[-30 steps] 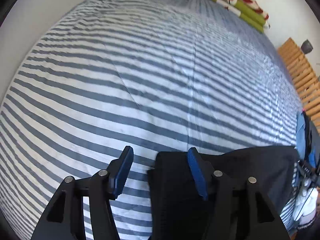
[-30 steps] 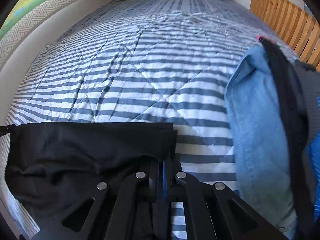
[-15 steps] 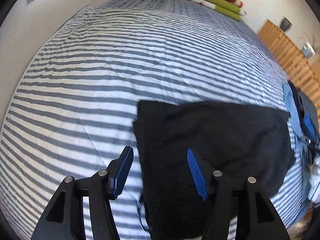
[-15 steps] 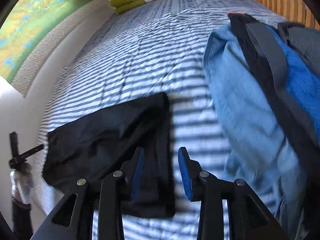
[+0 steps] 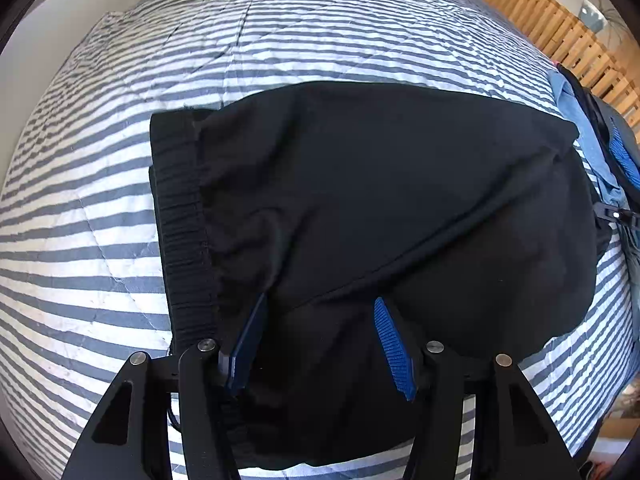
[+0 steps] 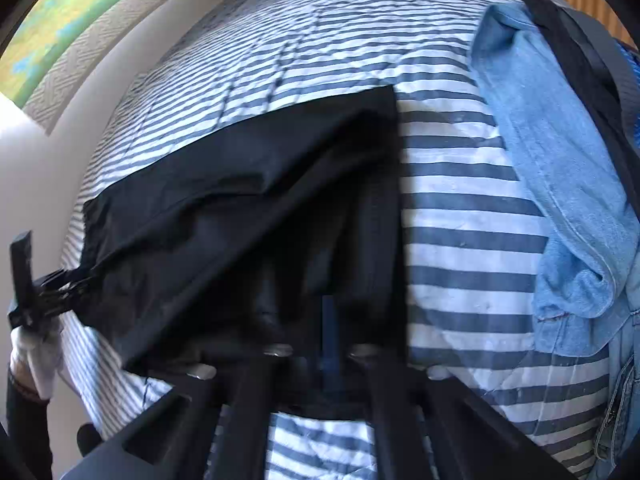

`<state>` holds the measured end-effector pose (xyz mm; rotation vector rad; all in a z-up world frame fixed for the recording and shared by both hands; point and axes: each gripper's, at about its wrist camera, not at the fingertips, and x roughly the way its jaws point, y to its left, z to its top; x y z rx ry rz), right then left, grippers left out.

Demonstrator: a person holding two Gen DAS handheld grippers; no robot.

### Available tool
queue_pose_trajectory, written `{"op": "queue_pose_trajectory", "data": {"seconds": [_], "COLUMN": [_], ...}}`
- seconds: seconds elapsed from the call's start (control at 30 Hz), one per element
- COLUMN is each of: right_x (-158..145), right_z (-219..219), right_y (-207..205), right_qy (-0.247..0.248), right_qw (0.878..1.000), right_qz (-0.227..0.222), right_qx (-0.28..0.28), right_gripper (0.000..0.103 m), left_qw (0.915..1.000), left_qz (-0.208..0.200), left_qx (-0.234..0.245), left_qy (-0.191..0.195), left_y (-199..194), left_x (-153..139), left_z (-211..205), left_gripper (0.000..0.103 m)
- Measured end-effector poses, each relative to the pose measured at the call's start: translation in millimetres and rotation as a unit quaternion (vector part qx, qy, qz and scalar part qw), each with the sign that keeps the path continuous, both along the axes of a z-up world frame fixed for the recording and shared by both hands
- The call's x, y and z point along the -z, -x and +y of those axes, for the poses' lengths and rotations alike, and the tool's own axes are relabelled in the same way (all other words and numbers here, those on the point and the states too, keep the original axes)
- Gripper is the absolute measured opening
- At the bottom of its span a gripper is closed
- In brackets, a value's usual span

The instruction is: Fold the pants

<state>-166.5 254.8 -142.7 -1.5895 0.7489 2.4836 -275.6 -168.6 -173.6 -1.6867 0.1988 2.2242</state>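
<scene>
Lying on a blue-and-white striped bedspread, black pants are already folded into a compact bundle, ribbed waistband along the left edge. The left gripper sits spread wide over the near edge, gripping nothing. The right gripper looks pressed together on the near corner of the fabric, though blur makes this uncertain. Blue jeans lie just beside. Next probably comes another fold or release.
</scene>
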Motion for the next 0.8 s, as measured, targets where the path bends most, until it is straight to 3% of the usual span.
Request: {"op": "queue_pose_trajectory", "data": {"seconds": [0.13, 0.2, 0.27, 0.37, 0.43, 0.57, 0.67, 0.73, 0.8], "right_x": [-38.2, -40.7, -34.3, -29.9, -16.2, 1.3, -14.2, -26.8, -35.9], "right_z": [1.1, 9.4, 14.7, 4.8, 8.1, 5.1, 4.0, 0.7, -4.8], "right_y": [-38.0, -52.9, -55.1, -57.1, -58.7, -67.2, -75.5, -73.3, -63.9], "right_qy": [-0.024, -0.023, 0.005, -0.068, -0.057, -0.108, -0.092, -0.081, -0.069], "right_qw": [0.997, 0.996, 0.997, 0.995, 0.997, 0.994, 0.996, 0.996, 0.995], "right_qz": [0.073, 0.084, 0.078, 0.065, 0.04, -0.019, 0.011, 0.038, 0.066], "right_qx": [-0.006, 0.008, 0.005, -0.02, -0.014, -0.006, 0.002, -0.001, -0.007], "right_gripper": [0.001, 0.001, 0.001, 0.001, 0.001, 0.0, 0.0, 0.004, 0.032], "left_qw": [1.0, 1.0, 1.0, 1.0, 1.0, 1.0, 0.9999, 0.9998, 0.9995], "left_qz": [0.002, 0.001, 0.0, 0.001, 0.0, -0.007, -0.008, -0.001, 0.008], "left_qx": [0.004, 0.003, -0.001, 0.002, 0.007, 0.002, -0.004, -0.005, -0.005], "left_qy": [-0.001, -0.005, -0.004, 0.002, 0.003, -0.006, -0.014, -0.019, -0.029], "left_y": [-2.2, -1.9, -2.2, -4.8, -6.3, -4.6, -6.4, -6.5, -10.1], "left_x": [1.0, 0.5, 0.3, -0.4, -1.4, -4.1, -9.7, -17.4, -28.1], "left_z": [0.3, -1.1, -0.7, 1.2, 0.9, -5.0, -8.2, -12.0, -16.1], "left_gripper": [0.059, 0.059, 0.059, 0.059, 0.059, 0.059, 0.057, 0.057, 0.057]}}
